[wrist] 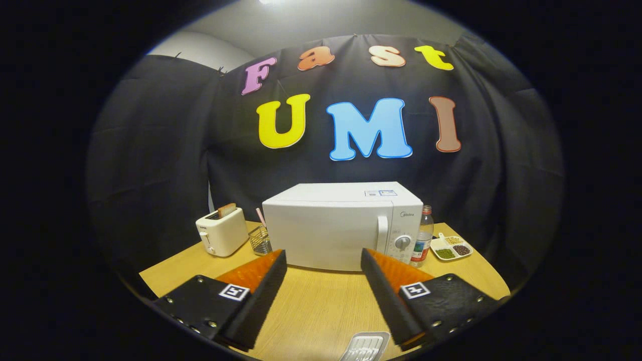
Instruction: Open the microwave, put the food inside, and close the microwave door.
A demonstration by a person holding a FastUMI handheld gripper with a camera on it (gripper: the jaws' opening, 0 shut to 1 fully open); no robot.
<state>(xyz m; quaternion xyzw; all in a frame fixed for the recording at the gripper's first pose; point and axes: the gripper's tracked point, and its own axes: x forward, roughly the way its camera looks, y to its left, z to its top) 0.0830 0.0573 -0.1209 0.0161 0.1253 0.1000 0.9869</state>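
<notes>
A white microwave (pixel 341 225) stands on the wooden table (pixel 311 306), its door shut, with a vertical handle (pixel 382 234) and a dial (pixel 402 242) on its right side. My gripper (pixel 323 260) hovers above the table in front of the microwave, open, with nothing between its fingers. A pale ridged tray or dish (pixel 366 347) lies on the table near me, between the fingers and partly cut off; what it holds is hidden.
Left of the microwave stand a white toaster (pixel 220 233) with a slice of bread in it and a small wire basket (pixel 260 240) holding a straw. On the right are a clear bottle (pixel 424 240) and a white divided dish (pixel 451 247) of beans.
</notes>
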